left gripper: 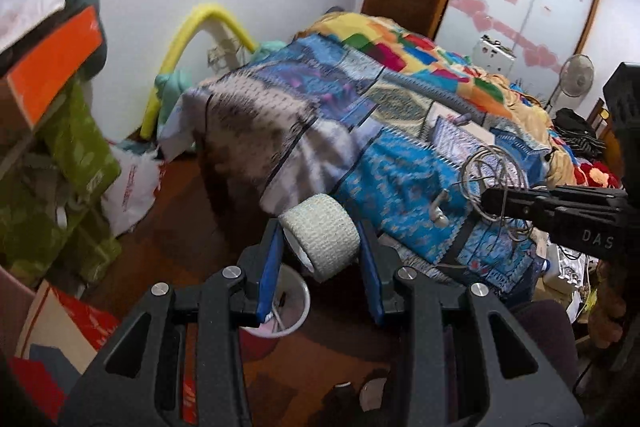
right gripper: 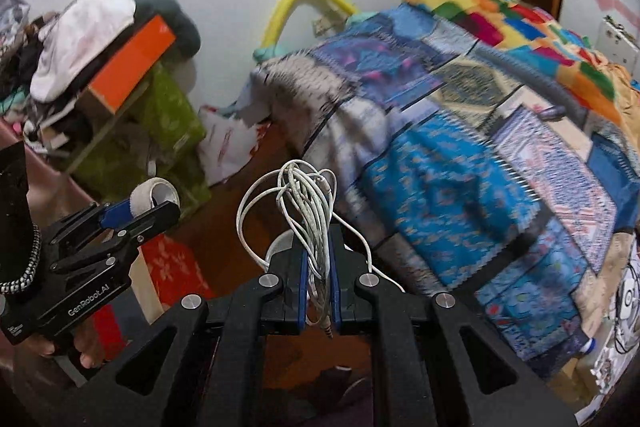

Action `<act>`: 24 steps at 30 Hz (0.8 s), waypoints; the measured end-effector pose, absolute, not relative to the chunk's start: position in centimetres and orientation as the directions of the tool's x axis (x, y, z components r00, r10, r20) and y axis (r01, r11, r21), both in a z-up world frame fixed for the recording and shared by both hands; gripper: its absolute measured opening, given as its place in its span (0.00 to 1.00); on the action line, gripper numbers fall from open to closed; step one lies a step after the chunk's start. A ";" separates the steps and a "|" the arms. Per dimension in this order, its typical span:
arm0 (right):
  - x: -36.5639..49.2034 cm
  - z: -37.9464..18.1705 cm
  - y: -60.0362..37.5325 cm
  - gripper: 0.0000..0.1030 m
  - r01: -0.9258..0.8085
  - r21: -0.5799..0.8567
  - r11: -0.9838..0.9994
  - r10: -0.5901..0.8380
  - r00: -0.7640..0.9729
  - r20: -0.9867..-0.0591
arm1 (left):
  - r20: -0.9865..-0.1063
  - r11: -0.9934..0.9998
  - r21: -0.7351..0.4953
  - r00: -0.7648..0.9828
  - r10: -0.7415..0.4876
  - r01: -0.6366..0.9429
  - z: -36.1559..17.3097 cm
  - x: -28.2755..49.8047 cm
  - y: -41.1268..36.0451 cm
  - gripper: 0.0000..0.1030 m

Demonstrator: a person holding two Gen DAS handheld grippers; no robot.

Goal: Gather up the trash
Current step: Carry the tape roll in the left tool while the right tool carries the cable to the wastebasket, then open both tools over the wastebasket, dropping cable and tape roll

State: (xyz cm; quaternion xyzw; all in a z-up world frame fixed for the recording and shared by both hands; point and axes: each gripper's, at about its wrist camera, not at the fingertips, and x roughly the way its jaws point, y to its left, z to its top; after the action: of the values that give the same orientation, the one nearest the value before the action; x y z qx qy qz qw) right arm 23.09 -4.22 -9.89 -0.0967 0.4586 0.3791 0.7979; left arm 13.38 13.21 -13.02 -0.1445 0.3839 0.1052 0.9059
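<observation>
Gripping a roll of white bandage tape (left gripper: 322, 237) between its blue pads, the left tool (left gripper: 320, 247) sits at lower centre of the left wrist view, closed to the roll's width. Below it, a white bin (left gripper: 294, 311) stands on the brown floor (left gripper: 192, 227). Centre of the right wrist view: the right tool (right gripper: 318, 267), nearly closed, clamps a tangled white earphone cable (right gripper: 304, 203) beside the patchwork-covered bed (right gripper: 460, 147).

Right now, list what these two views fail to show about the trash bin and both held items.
- White bin, left wrist view: left gripper covers most of it; contents unreadable.
- Tape roll: far face hidden.
- Earphone cable, right wrist view: right gripper hides part; left wrist view blurs it.
</observation>
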 end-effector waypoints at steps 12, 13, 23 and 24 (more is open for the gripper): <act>24.9 -18.9 3.8 0.08 -0.707 0.213 0.674 0.404 0.111 -0.908 | -0.835 0.882 -0.214 0.546 0.058 -0.420 -21.4 13.9 18.2 0.35; 25.1 -19.7 4.3 0.08 -0.706 0.211 0.676 0.392 0.101 -0.915 | -0.846 0.877 -0.212 0.530 0.056 -0.431 -22.3 14.1 18.6 0.35; 26.8 -26.4 9.5 0.10 -0.726 0.176 0.664 0.264 0.007 -0.965 | -0.902 0.836 -0.221 0.432 0.021 -0.502 -27.8 15.2 20.8 0.35; 26.9 -26.7 9.9 0.10 -0.730 0.177 0.660 0.260 0.001 -0.966 | -0.906 0.833 -0.221 0.424 0.019 -0.508 -28.1 15.3 21.0 0.35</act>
State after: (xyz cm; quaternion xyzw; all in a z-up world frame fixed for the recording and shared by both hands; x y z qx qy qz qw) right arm 26.91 9.94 -26.73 -0.1938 0.6062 0.3637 0.6803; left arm 15.26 20.95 -28.14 -0.2391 0.5115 0.1627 0.8092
